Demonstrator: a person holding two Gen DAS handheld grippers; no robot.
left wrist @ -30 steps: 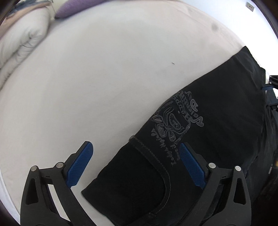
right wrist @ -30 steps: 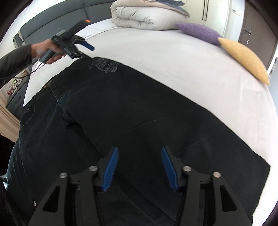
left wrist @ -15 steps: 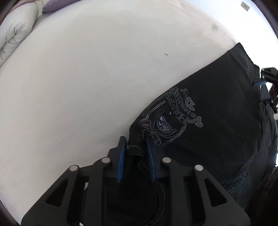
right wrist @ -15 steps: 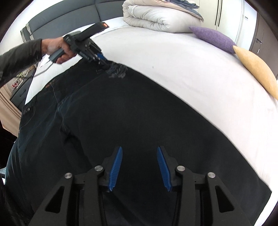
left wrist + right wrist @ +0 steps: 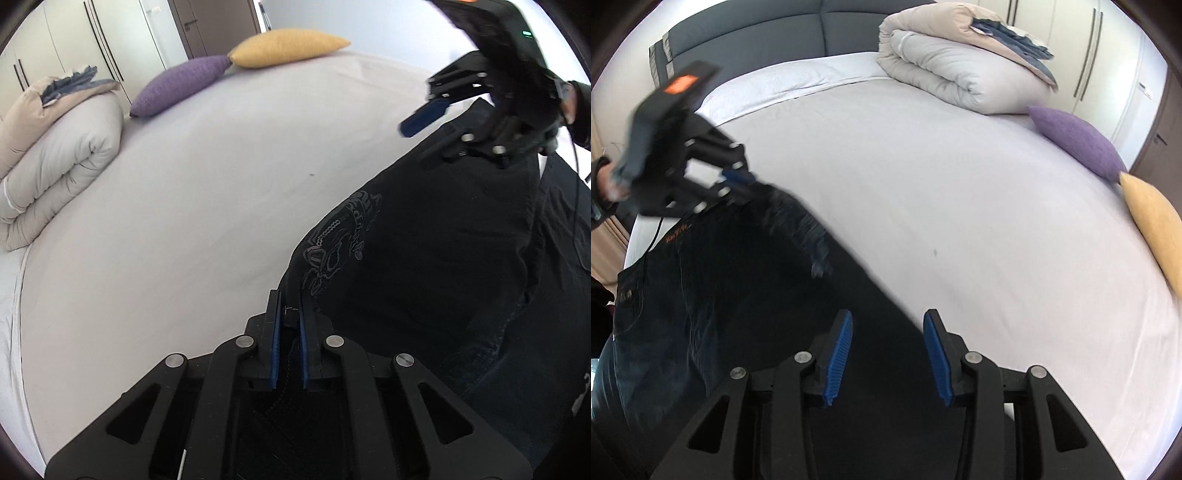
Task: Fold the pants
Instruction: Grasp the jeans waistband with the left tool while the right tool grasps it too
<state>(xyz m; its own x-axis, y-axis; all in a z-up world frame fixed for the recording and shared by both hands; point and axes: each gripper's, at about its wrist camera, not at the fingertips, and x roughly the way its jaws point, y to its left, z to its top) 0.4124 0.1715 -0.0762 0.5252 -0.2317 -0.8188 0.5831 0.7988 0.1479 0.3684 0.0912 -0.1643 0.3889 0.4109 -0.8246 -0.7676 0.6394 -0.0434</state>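
Note:
Black jeans point(image 5: 424, 258) with a grey printed pattern point(image 5: 340, 236) lie along the near side of a white bed point(image 5: 184, 203). My left gripper point(image 5: 289, 317) is shut on the waistband edge of the jeans and holds it lifted. It shows blurred at the left of the right wrist view point(image 5: 738, 184). My right gripper point(image 5: 888, 332) is open over the far edge of the jeans point(image 5: 738, 314), nothing between its fingers. It shows at the upper right of the left wrist view point(image 5: 436, 122).
A rolled beige duvet point(image 5: 960, 70) sits near the grey headboard point(image 5: 757, 40). A purple cushion point(image 5: 1078, 140) and a yellow cushion point(image 5: 1156, 225) lie along the bed's far edge. White wardrobes point(image 5: 74, 40) stand behind.
My left gripper closed on the jeans' waistband and has lifted it up off the bed. My right gripper has risen and moved toward the far edge of the jeans, still open.

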